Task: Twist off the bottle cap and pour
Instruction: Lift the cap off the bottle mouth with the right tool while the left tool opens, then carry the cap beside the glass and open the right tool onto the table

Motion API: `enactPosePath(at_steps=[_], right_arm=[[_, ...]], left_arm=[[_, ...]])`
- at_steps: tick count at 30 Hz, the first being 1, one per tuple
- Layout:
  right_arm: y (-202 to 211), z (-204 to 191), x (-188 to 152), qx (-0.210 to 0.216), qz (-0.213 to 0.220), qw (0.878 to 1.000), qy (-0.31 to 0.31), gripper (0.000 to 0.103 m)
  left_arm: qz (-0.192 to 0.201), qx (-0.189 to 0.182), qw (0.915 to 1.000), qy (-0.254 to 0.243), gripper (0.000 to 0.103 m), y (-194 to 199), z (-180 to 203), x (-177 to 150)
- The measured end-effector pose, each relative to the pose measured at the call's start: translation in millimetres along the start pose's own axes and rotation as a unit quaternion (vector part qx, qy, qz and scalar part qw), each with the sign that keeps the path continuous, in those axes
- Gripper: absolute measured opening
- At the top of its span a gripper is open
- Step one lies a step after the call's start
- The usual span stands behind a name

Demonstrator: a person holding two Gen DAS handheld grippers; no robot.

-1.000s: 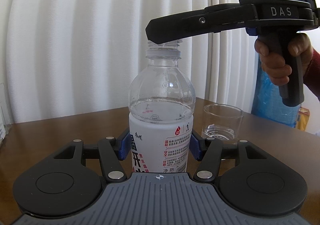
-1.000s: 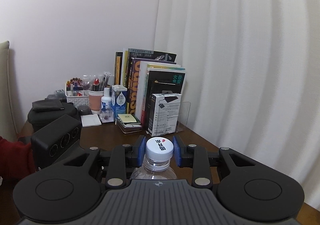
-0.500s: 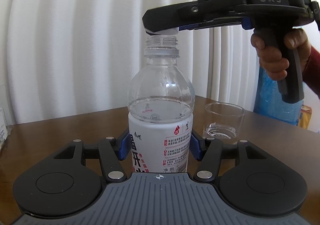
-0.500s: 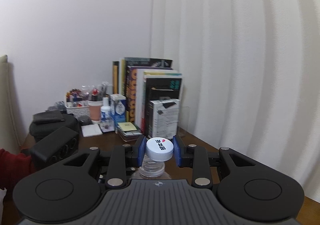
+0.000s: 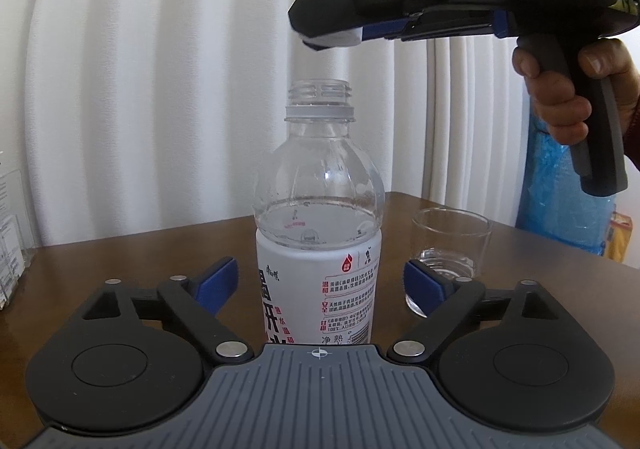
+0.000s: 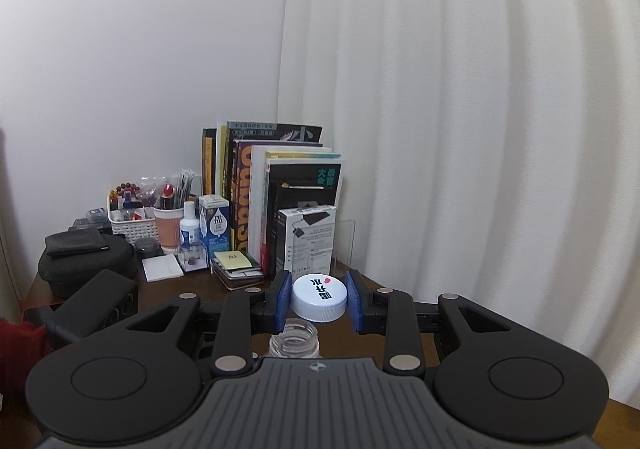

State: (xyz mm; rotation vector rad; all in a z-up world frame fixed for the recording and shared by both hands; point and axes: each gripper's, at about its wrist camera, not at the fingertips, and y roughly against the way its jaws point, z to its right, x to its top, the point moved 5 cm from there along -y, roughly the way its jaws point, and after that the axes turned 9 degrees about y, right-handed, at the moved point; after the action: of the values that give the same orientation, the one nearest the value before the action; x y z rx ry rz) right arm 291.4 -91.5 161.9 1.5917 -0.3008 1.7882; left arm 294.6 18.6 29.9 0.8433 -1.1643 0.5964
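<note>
A clear water bottle (image 5: 318,233) with a white label stands upright on the brown table, its neck uncapped. My left gripper (image 5: 320,281) is open, its blue pads apart from the bottle on both sides. My right gripper (image 6: 319,299) is shut on the white cap (image 6: 319,296) and holds it above the open bottle neck (image 6: 294,343). In the left wrist view the right gripper (image 5: 332,39) hovers above and a little right of the bottle mouth. An empty clear glass (image 5: 450,255) stands on the table right of the bottle.
Upright books (image 6: 276,201), a white box (image 6: 310,241), a basket of pens (image 6: 134,215) and a black pouch (image 6: 80,261) crowd the table's far side. White curtains hang behind. A blue bag (image 5: 568,189) stands at the right.
My right gripper has lifted the cap off the bottle neck and risen clear. My left gripper has opened and let go of the bottle body.
</note>
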Motion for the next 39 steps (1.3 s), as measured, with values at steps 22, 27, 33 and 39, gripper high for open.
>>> enactPosePath(at_steps=[22,27,33,39], right_arm=[[84,-34,-17,-0.093,-0.008,0.996,-0.011,0.032],[101,-46,-57,-0.127,-0.031,0.991,-0.040,0.032],[95,-52,-126,-0.179,-0.100,0.976,-0.078,0.032],[78,-51,-163,-0.202,-0.159,0.962,-0.089,0.032]], left_arm=[[-0.008,0.050,0.9987,0.004,0.103,56,22,-8],[-0.009,0.055,0.9984,-0.003,0.103,72,33,-14],[-0.017,0.061,0.9980,0.000,0.103,84,43,-24],[-0.021,0.061,0.9979,0.000,0.103,90,52,-32]])
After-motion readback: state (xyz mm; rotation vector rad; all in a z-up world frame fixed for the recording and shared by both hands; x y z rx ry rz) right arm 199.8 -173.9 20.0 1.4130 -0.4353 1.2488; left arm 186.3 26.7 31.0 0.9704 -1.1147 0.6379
